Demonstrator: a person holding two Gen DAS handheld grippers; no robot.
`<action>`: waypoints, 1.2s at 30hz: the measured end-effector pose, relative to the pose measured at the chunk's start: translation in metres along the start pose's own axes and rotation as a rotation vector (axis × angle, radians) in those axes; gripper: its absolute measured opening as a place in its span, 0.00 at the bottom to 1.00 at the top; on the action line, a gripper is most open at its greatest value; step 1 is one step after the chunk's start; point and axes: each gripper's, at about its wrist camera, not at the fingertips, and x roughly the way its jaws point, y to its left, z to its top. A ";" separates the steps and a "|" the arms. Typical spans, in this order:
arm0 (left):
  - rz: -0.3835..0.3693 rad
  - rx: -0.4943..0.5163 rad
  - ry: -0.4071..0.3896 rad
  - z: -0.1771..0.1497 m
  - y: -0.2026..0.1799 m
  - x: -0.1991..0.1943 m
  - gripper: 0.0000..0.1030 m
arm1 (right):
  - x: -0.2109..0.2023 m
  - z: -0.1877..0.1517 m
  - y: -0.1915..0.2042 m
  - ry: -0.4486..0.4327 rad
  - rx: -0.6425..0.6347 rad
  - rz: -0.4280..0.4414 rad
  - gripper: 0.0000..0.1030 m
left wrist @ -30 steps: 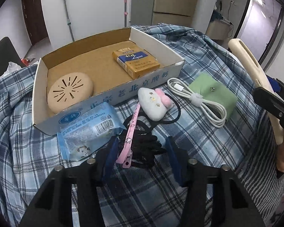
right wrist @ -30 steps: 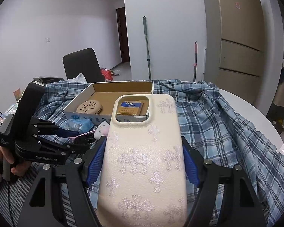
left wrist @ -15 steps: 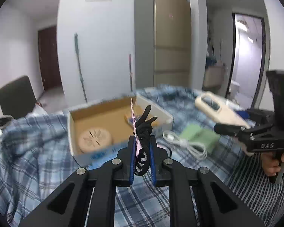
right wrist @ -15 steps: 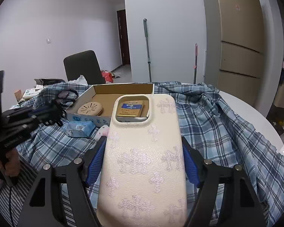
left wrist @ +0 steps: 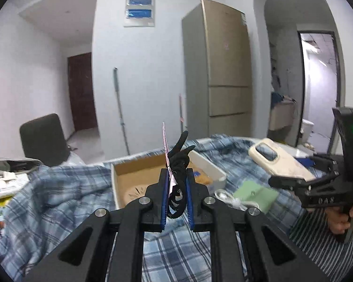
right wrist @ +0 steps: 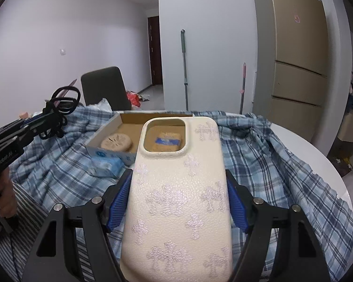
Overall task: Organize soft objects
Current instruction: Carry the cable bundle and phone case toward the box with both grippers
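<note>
currently a tangle of black hair ties (left wrist: 177, 164), together with a thin pink clip (left wrist: 166, 150), is pinched between the blue pads of the left hand-held gripper (left wrist: 175, 193), which is pressed narrowly together around them and held up above the table (right wrist: 317, 155). loops of the ties stick out past the fingertips and hang down between the pads. seen from the right wrist camera, the same bundle (right wrist: 58, 110) is carried in the air to the left, apart from the plaid cloth (right wrist: 258, 150) that covers the table.

a cream phone case (right wrist: 178, 202) with pale cross patterns is gripped by its long edges between the blue pads of the right hand-held gripper (right wrist: 177, 199), camera cut-out pointing forward. in the left wrist view the case (left wrist: 280, 162) is held off to the right, above a green pouch (left wrist: 256, 193) and a white cable (left wrist: 226, 196) lying on the cloth.

ahead of both hand-held grippers a shallow cardboard box (right wrist: 106, 131) rests on the cloth. inside it a round tan disc with slits (right wrist: 116, 141) lies at the left, and a yellow packet with a blue label (right wrist: 168, 139) is seen through the case's cut-out. a blue tissue pack (right wrist: 108, 164) lies just in front of the box, below and left of the right hand-held gripper.
</note>
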 end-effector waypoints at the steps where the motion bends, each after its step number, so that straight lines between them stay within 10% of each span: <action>1: 0.010 -0.017 -0.008 0.008 0.002 -0.003 0.14 | -0.002 0.005 0.002 -0.008 -0.004 0.001 0.70; 17: 0.145 -0.157 -0.169 0.131 0.043 0.028 0.14 | 0.031 0.149 0.024 -0.203 0.045 0.009 0.70; 23: 0.152 -0.153 -0.091 0.128 0.049 0.056 0.14 | 0.065 0.156 0.026 -0.205 0.089 0.025 0.70; 36: 0.123 -0.175 0.350 0.057 0.076 0.180 0.14 | 0.171 0.096 0.015 0.078 0.100 0.027 0.70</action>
